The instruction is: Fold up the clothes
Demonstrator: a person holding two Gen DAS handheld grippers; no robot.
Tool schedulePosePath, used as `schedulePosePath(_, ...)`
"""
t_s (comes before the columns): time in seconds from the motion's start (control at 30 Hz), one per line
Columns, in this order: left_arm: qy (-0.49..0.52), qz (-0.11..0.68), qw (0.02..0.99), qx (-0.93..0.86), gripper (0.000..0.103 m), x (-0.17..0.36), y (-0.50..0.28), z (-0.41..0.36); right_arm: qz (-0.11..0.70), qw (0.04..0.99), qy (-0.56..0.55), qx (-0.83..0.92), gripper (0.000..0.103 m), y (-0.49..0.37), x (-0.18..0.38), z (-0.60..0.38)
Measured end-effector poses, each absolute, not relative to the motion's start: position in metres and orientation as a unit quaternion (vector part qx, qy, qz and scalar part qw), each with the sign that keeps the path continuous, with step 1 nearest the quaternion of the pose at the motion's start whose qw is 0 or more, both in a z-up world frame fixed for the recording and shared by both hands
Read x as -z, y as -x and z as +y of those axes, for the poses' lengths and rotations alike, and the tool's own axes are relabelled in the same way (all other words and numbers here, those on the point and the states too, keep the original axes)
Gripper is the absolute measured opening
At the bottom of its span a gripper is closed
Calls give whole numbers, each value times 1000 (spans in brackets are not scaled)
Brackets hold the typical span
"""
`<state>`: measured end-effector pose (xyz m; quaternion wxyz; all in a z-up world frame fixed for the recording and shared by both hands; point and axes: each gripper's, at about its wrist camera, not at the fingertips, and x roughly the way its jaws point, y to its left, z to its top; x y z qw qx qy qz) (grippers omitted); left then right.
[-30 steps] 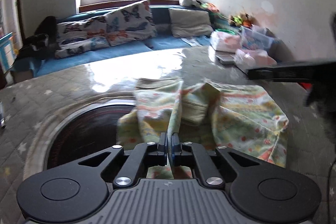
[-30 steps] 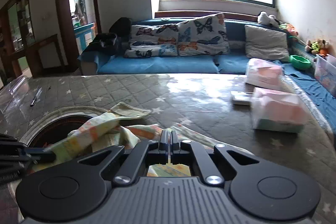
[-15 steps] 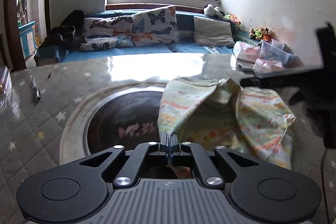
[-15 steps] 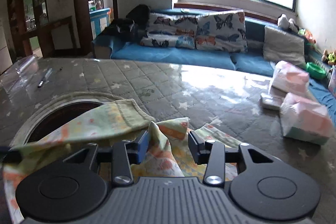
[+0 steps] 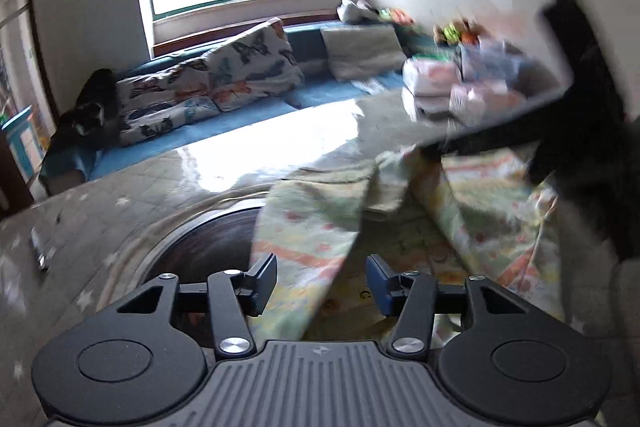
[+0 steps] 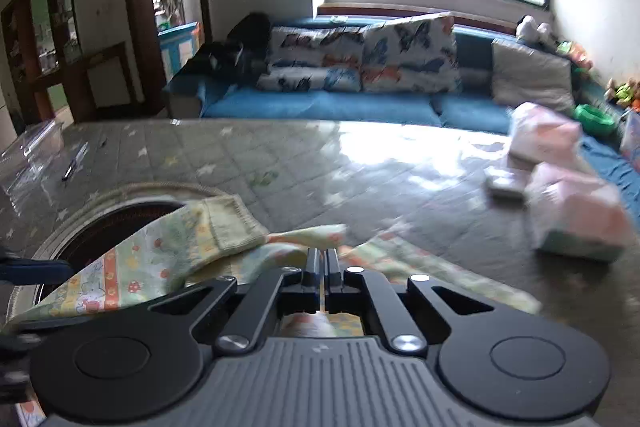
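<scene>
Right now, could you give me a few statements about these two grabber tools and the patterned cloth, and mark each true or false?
1. The left gripper has its jaws spread open. True.
2. The right gripper has its jaws wide open. False: they are closed, and whether cloth is pinched between them cannot be seen.
3. The patterned garment lies partly over the dark round inset in the table. True.
4. The sofa behind the table is red. False: it is blue.
5. The butterfly cushions lie on the table. False: they rest on the sofa.
</scene>
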<state>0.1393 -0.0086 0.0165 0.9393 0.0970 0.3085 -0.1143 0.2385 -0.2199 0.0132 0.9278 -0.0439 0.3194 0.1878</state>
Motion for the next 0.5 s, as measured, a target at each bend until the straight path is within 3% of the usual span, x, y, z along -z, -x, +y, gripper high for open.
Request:
schedulePosePath(0.1, -131, 318, 933, 106, 48, -3, -156, -20, 295, 940, 43, -167, 0, -222, -33, -246)
schedulePosePath(0.23, -130, 326, 932, 92, 14, 5, -169, -15, 273, 952, 48, -131, 0, -198, -54, -281)
schedulePosePath(0.33, -99, 321, 938, 85, 4, 0, -167, -1, 274, 953, 46, -124, 1, -187, -57, -295)
schedulePosePath(0.5, -38, 301, 951, 54, 2, -21, -153, 29, 287, 948, 40, -133, 7, -178, -53, -301)
